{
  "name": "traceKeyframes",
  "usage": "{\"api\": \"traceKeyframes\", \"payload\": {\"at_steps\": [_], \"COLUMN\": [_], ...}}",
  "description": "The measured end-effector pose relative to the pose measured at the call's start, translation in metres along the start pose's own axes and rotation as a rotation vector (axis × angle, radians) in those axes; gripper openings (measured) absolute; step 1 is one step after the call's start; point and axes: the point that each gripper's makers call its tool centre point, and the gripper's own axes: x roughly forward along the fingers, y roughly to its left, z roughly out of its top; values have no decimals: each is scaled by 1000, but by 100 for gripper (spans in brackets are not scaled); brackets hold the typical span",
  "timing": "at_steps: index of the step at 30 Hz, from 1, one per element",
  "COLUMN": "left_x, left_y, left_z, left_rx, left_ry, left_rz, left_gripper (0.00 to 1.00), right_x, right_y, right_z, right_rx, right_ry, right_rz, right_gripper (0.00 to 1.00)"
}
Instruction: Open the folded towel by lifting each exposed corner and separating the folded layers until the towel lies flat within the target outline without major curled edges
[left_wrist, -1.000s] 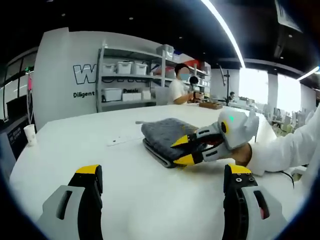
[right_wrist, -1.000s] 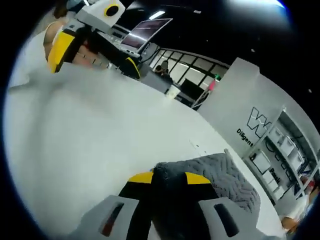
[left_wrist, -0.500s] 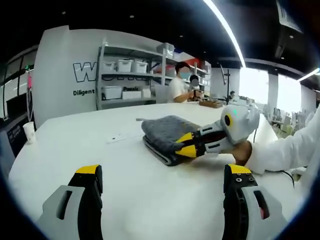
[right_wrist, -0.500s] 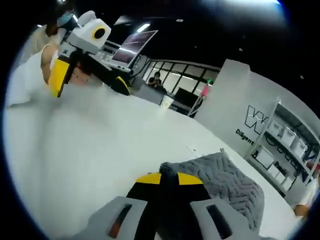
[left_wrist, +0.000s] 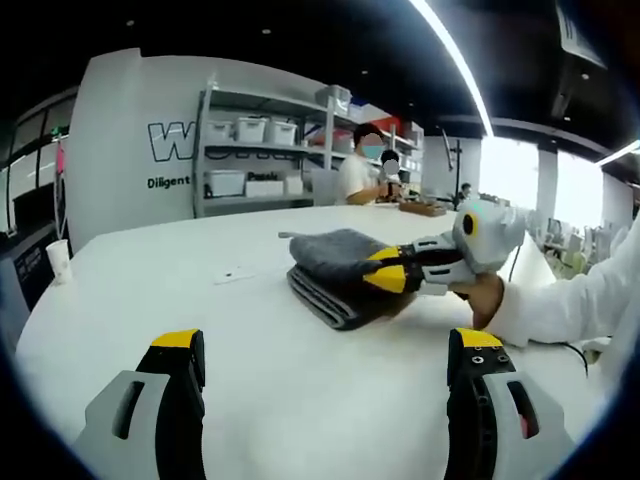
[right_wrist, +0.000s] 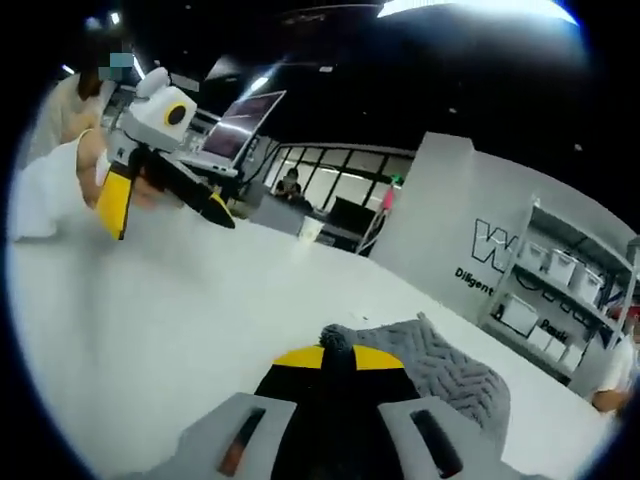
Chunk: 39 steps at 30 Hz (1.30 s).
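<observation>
Right, big white table (left_wrist: 150, 290) carries everything; the grey towel (left_wrist: 335, 265) sits folded near its middle, several layers stacked, none opened out yet. No target outline visible on the surface that I can make out. Right gripper (left_wrist: 395, 272) comes in from the towel's near corner and its yellow-tipped jaws are pinched down on the top layer's corner; in the right gripper view the same fabric corner (right_wrist: 338, 345) pokes up between the tips of that gripper (right_wrist: 337, 362). Left gripper (left_wrist: 325, 350) hangs well apart from the towel, jaws spread wide, nothing in them. Step in hand, as I read it: peel that top layer off. To do it well, lift only the single pinched layer, check the lower folds stay down, sweep away from the fold line, low and slow. Left gripper could pin the lower stack so it doesn't drag.
</observation>
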Motion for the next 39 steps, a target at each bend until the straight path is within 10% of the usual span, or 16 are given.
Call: {"api": "traceKeyframes", "payload": {"at_steps": [39], "left_x": [1], "left_y": [1], "left_z": [-5], "left_rx": [-12], "left_ry": [10], "left_rz": [3], "left_gripper": [100], "right_x": [-56], "right_y": [-69], "right_z": [-3], "right_rx": [60], "right_ry": [-76], "right_rz": [-207], "right_gripper": [1]}}
